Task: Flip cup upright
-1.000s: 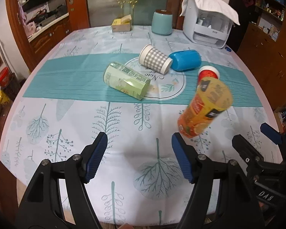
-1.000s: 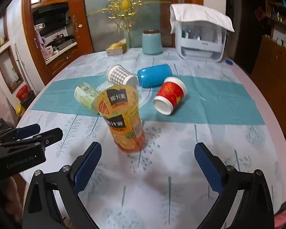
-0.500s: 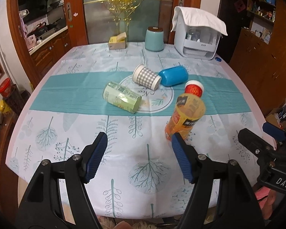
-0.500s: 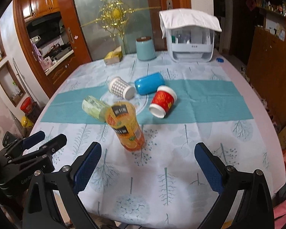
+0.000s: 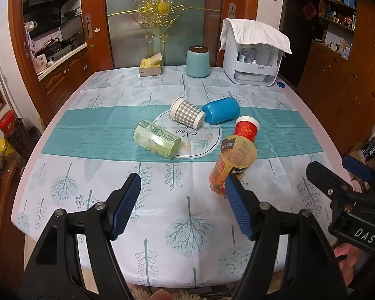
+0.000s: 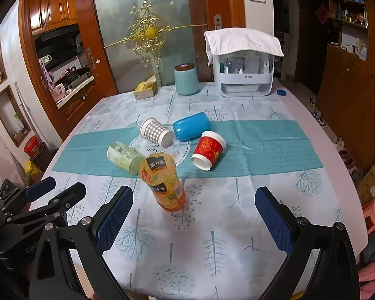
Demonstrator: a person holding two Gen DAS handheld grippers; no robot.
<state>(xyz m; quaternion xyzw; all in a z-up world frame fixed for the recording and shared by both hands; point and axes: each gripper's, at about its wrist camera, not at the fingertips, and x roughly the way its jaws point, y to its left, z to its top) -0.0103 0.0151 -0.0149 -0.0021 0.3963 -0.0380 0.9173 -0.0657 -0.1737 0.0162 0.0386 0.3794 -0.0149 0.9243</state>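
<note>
We count five cups: the orange cup point(image 6: 165, 185) stands upright nearest us, and four lie tipped beyond it: green point(image 6: 123, 156), red point(image 6: 208, 149), checked point(image 6: 157, 132), blue point(image 6: 192, 126). Farther off stand a canister point(image 6: 186, 79) and rack point(image 6: 246, 75). Our left gripper point(image 5: 182, 205) and right gripper point(image 6: 193, 221) hang spread wide, holding nothing.

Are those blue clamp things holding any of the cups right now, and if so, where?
Nothing is held. The left gripper and the right gripper are both open and empty, back from the cups. The orange cup stands free on the tablecloth.
</note>
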